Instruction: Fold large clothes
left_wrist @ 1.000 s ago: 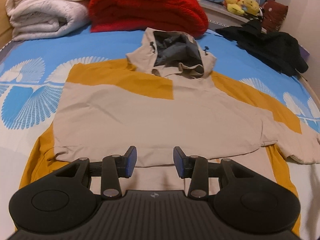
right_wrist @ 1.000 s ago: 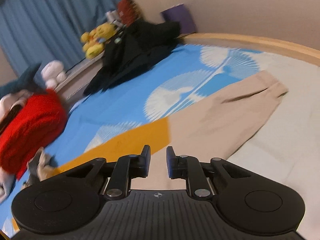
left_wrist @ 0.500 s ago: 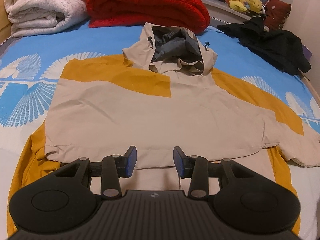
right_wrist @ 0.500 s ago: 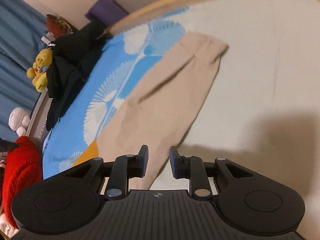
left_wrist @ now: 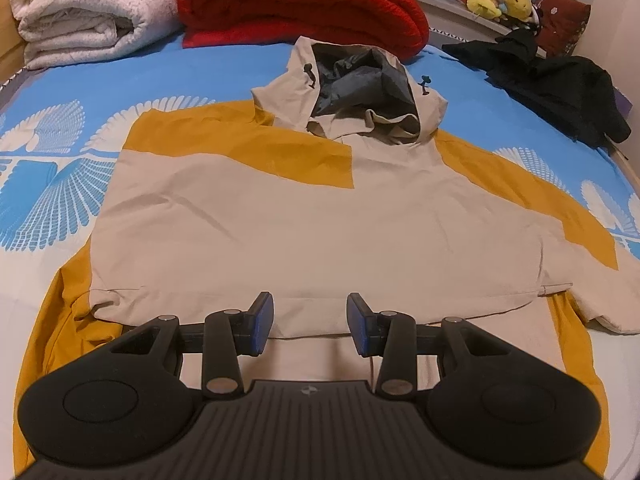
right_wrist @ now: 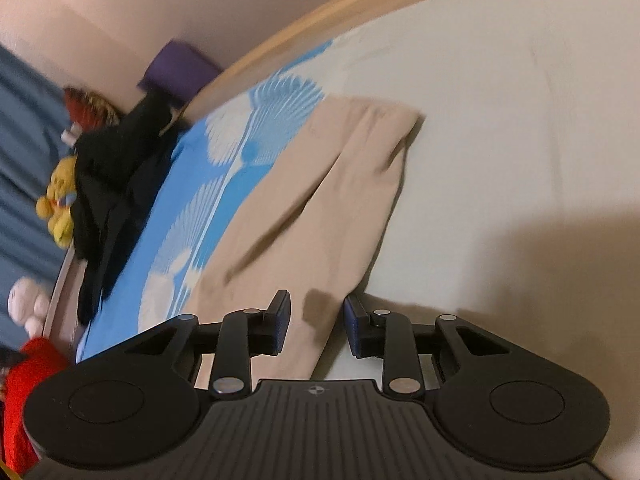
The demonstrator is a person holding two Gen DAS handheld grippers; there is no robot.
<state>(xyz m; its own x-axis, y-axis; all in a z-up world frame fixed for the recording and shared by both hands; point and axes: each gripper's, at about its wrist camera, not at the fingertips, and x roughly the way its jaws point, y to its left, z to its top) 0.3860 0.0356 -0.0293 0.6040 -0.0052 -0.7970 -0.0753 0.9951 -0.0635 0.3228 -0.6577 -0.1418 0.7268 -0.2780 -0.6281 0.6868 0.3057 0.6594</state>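
We see the hooded jacket (left_wrist: 304, 216) spread flat on the bed (left_wrist: 72, 92). The left gripper (left_wrist: 310, 326) hangs over its hem, jaws partly apart, gripping nothing. The right gripper (right_wrist: 316, 326) has just been opening its jaws; they straddle the sleeve (right_wrist: 320, 216) edge, pads clear of the cloth.

Both tools I was working looked alike: the left gripper (left_wrist: 310, 324) and the right gripper (right_wrist: 316, 326) each had a matte black ribbed body with a small round crosshair mark at its middle. Two smooth round discs flanked each body (one per side), and black link arms carried silver screw heads at their pivots. Their fingers (left_wrist: 262, 322) ended in flat blue pads.
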